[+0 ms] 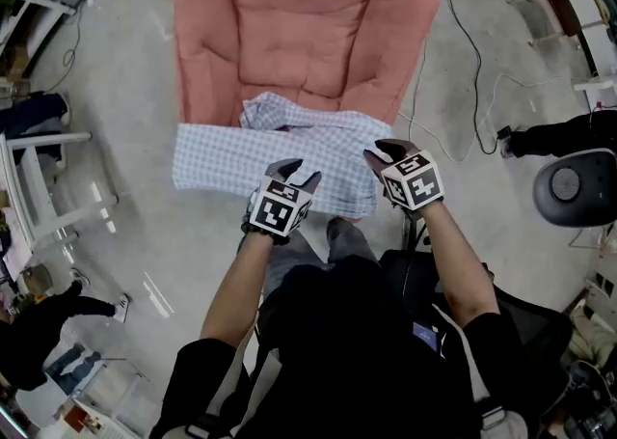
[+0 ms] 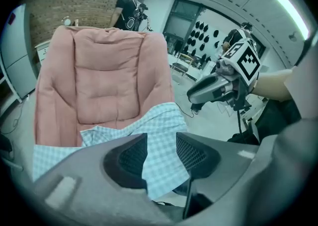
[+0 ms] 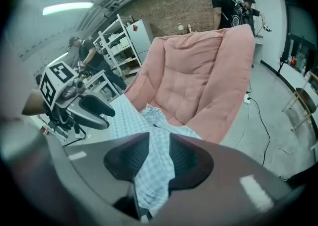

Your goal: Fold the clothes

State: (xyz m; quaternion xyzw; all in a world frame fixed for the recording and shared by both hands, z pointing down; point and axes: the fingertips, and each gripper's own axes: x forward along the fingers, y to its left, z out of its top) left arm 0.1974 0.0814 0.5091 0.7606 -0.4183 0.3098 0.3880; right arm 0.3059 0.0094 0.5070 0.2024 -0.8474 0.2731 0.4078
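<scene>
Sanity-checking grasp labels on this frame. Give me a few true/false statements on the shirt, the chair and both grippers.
1. The left gripper and the right gripper each grip the checked shirt between their jaws. True.
2. The shirt is plain red. False: it is a pale blue-and-white check.
3. Part of the shirt rests on the pink chair. True.
4. The shirt lies neatly folded on the floor. False: it is unfolded, spread between the chair's seat and the grippers.
</scene>
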